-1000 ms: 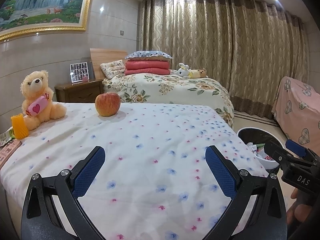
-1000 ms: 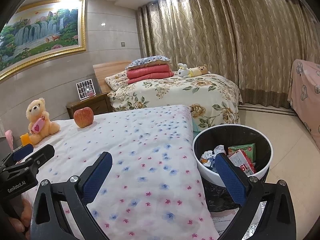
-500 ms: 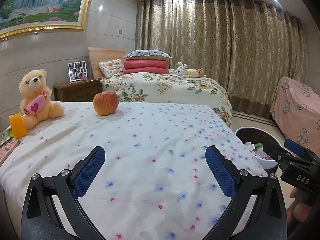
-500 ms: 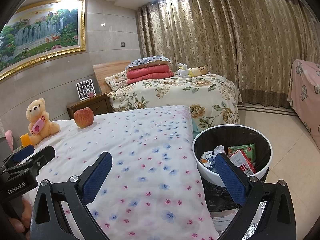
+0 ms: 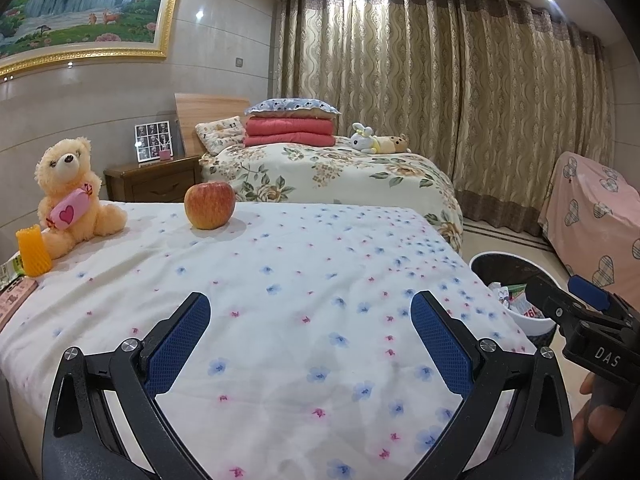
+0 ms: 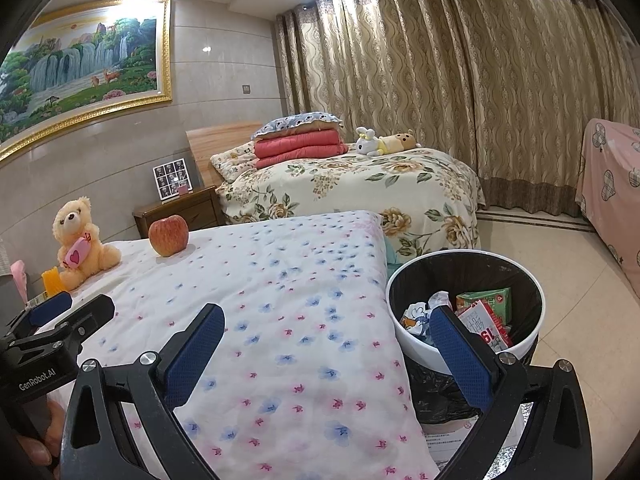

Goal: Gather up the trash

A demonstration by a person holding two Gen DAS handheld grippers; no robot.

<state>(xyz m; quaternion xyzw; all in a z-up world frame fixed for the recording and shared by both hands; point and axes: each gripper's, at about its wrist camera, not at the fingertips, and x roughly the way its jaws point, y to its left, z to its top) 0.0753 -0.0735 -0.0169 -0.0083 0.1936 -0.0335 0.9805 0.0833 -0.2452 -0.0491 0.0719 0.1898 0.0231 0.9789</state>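
A white bin with a black liner (image 6: 466, 276) stands on the floor at the bed's right side and holds several wrappers and cartons (image 6: 482, 310); it also shows in the left wrist view (image 5: 504, 268). My left gripper (image 5: 310, 322) is open and empty above the flowered bedspread (image 5: 280, 280). My right gripper (image 6: 326, 334) is open and empty, over the bed edge beside the bin. At the bed's far left edge lie a green wrapper (image 5: 7, 270) and a pink packet (image 5: 14, 298), partly cut off.
On the bed sit an apple (image 5: 209, 205), a teddy bear (image 5: 70, 196) and an orange foam sleeve (image 5: 33, 252). Behind are a nightstand (image 5: 154, 180), a second bed (image 5: 332, 172), curtains and a pink-covered piece of furniture (image 5: 592, 200). Papers lie on the floor by the bin (image 6: 452, 438).
The left wrist view has dropped slightly and shifted a little; the right gripper has hardly moved. Both grippers stay open and empty.
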